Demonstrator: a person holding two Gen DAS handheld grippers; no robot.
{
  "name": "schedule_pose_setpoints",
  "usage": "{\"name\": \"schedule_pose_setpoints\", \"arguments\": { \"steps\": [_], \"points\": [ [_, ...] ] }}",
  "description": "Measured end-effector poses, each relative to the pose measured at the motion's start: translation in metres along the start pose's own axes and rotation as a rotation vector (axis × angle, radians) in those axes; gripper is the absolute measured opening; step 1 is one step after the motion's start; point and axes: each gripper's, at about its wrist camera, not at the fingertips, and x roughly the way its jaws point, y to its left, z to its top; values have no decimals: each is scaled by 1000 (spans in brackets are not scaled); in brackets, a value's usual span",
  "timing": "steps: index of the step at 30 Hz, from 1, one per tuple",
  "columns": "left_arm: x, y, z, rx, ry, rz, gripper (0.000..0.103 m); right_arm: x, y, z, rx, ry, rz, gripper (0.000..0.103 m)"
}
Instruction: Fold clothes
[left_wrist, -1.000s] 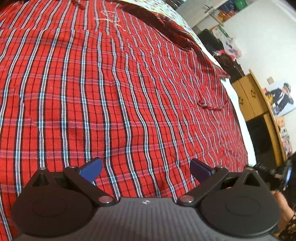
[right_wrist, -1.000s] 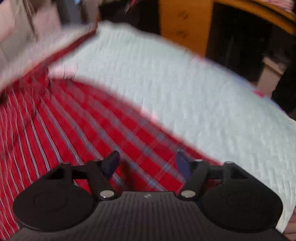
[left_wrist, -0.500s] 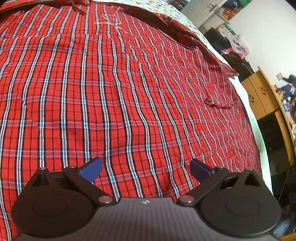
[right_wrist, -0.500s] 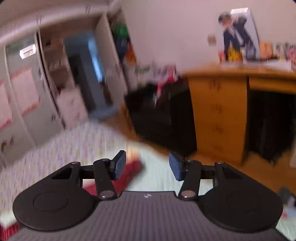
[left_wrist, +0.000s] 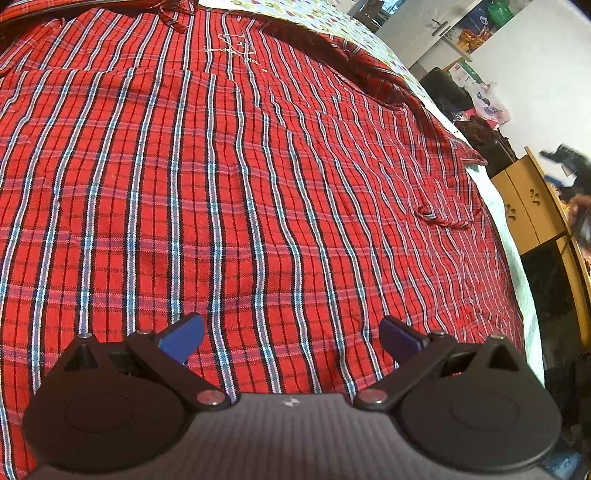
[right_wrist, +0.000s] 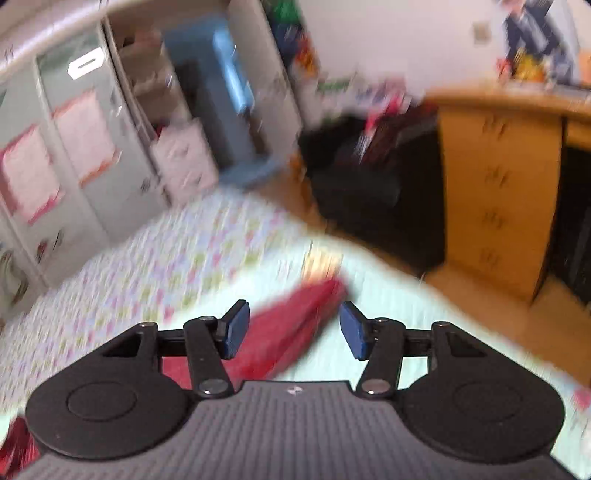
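The red plaid shirt (left_wrist: 236, 192) lies spread flat on the bed (left_wrist: 491, 195), filling almost the whole left wrist view, with white embroidery near its collar end at the top and a small fold of cloth raised toward its right side. The left hand-held gripper (left_wrist: 291, 332) hangs over the near hem of the shirt with its jaws spread wide, its blue fingertips (left_wrist: 183, 334) apart and nothing between them; whether they touch the cloth cannot be told. Past the shirt's right edge, a pale strip of bedcover shows, then a wooden cabinet (left_wrist: 532, 214), and a blurred dark shape at the far right edge, probably the other tool.

The right wrist view is blurred. The right hand-held gripper (right_wrist: 293, 325) is raised above the bed (right_wrist: 155, 258), jaws wide and empty. Beyond its fingers lies a red strip of the shirt (right_wrist: 291, 325) on the pale bedcover. Behind stand grey wardrobe doors (right_wrist: 74, 147) at left and a wooden desk (right_wrist: 498, 184) at right.
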Motion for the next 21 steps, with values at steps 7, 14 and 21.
{"name": "schedule_pose_setpoints", "arguments": {
  "steps": [7,14,21],
  "points": [
    [1,-6,-2,33,-1,25,103,0,-26,9,138,-87,-74,63],
    [3,-10,-3,36,-7,49,103,-103,-115,-72,236,57,-212,74],
    [3,-2,4,33,34,-6,103,-207,-204,-153,333,202,-350,74]
  ]
}}
